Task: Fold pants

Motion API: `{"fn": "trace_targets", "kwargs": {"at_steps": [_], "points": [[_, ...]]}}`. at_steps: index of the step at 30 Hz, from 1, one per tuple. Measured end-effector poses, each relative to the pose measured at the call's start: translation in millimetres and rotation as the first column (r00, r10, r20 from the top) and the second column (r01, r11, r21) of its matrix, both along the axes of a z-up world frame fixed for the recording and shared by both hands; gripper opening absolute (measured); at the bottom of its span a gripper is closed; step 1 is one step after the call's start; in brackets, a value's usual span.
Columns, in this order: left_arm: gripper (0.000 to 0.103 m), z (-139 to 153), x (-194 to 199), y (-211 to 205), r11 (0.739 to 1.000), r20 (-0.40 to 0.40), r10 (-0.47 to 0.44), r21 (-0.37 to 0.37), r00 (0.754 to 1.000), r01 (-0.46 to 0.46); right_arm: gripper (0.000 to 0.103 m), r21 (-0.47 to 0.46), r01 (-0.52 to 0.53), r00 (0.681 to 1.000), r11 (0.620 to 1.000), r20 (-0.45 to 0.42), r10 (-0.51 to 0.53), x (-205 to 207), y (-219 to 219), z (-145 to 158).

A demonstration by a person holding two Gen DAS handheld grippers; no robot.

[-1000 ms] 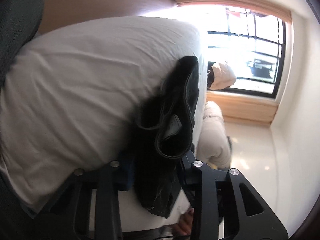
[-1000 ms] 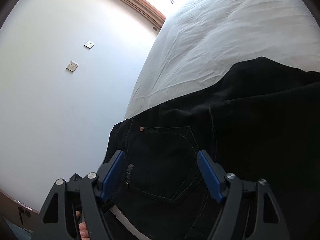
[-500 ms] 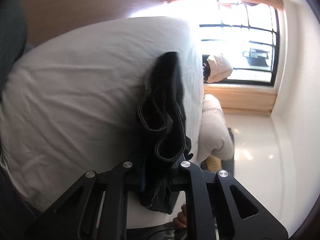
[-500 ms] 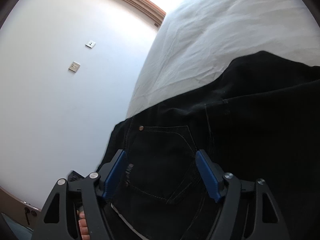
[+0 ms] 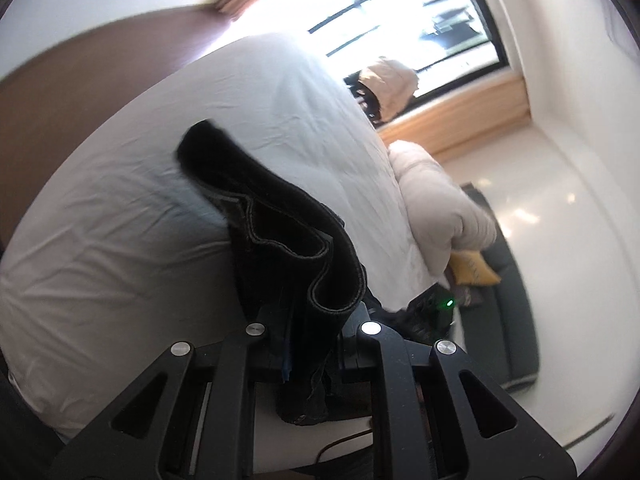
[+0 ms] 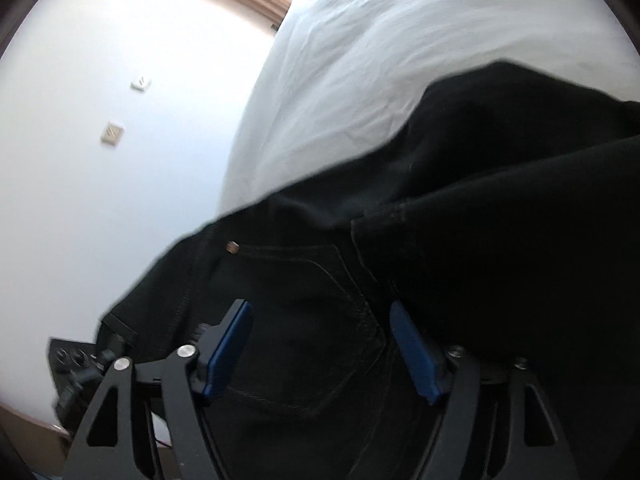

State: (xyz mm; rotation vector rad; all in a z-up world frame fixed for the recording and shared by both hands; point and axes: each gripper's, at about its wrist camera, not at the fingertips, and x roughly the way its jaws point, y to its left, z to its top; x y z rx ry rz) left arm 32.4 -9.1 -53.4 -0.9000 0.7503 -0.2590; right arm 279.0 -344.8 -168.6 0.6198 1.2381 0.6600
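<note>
While my left gripper [image 5: 310, 320] is clamped on a bunch of the black pants [image 5: 280, 248], I see the hem end of the cloth stand up between its two black fingers and curl over toward the far side. This part of the pants hangs above the white bed [image 5: 120, 240], and its stitched edge makes a wavy fold just in front of the camera. To the right of the bed lies a beige quilt [image 5: 436, 200], near a yellow cushion [image 5: 474, 272] on a dark sofa [image 5: 516, 320]. At the far right there is a bright window [image 5: 420, 28].

My right gripper [image 6: 320, 340] has its jaws wide apart, and the blue pads [image 6: 228, 352] stand on each side of the back pocket [image 6: 296, 320] without pressing it. The pants [image 6: 480, 240] lie spread on the bed [image 6: 400, 60] here, with the waist part near me and a fold of cloth over the right finger. On the white wall [image 6: 100, 200] at the left are two small wall plates [image 6: 113, 133].
</note>
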Motion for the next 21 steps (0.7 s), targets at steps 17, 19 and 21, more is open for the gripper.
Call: {"fn": "trace_targets", "kwargs": {"at_steps": [17,19,21], "points": [[0.013,34.8,45.5,-220.3,0.812,-0.003,-0.498,0.349,0.867,0.467,0.093,0.182,-0.159,0.982,0.970,0.132,0.136,7.1,-103.5,79.9],[0.013,31.6,44.6,-234.7,0.784,-0.016,-0.532,0.369,0.846,0.500,0.093,0.152,-0.173,0.980,0.973,0.129,0.154,3.1,-110.8,82.6],[0.013,27.8,46.0,-248.7,0.756,-0.027,-0.561,0.389,0.827,0.526,0.094,0.156,-0.172,0.979,0.973,0.137,0.152,0.4,-113.1,87.5]]}}
